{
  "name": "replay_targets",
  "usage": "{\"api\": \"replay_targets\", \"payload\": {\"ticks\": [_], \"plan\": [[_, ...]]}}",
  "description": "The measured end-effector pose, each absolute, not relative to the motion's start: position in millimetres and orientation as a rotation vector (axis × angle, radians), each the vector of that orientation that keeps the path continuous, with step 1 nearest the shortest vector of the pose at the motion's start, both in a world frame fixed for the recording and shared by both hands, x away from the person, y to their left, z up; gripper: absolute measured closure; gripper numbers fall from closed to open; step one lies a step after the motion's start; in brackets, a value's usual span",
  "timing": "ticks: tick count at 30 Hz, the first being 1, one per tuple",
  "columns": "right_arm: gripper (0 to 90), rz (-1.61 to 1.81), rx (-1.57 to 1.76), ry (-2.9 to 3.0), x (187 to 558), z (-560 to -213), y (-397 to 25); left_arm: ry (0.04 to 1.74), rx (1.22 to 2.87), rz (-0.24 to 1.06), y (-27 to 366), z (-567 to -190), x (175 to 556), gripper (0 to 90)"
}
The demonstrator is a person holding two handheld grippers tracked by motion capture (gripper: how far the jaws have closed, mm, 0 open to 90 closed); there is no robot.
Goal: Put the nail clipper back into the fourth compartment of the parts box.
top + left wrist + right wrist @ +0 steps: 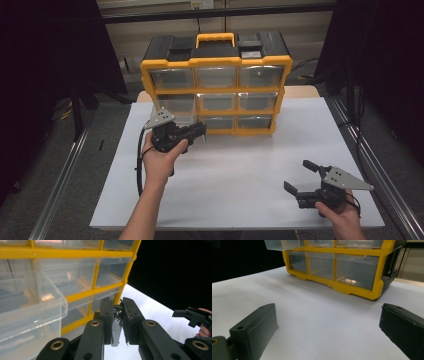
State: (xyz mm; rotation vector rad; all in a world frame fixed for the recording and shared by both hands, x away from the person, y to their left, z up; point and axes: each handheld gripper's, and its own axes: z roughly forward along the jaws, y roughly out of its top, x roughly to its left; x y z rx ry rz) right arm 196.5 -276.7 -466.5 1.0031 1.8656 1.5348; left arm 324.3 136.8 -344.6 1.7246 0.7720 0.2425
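We note left gripper [117, 315] raised, clamped on small metal part [116, 327], pulled-out clear drawer [30, 302] just beside it. Right gripper [303, 178] low over table [240, 170], jaws spread, empty.

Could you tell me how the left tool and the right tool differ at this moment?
The left tool is shut on a small metal piece; the right tool is open and holds nothing. The left tool is raised beside the pulled-out drawer of the yellow organiser; the right tool sits low, apart from it. Both have black jaws.
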Motion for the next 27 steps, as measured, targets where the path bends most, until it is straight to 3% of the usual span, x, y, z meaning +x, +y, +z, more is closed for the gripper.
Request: {"api": "replay_targets", "payload": {"ticks": [27], "plan": [[1.1,1.538,1.006,1.864,197,-467,-277,0.786,1.674,0.281,146,-318,334,79.6]]}}
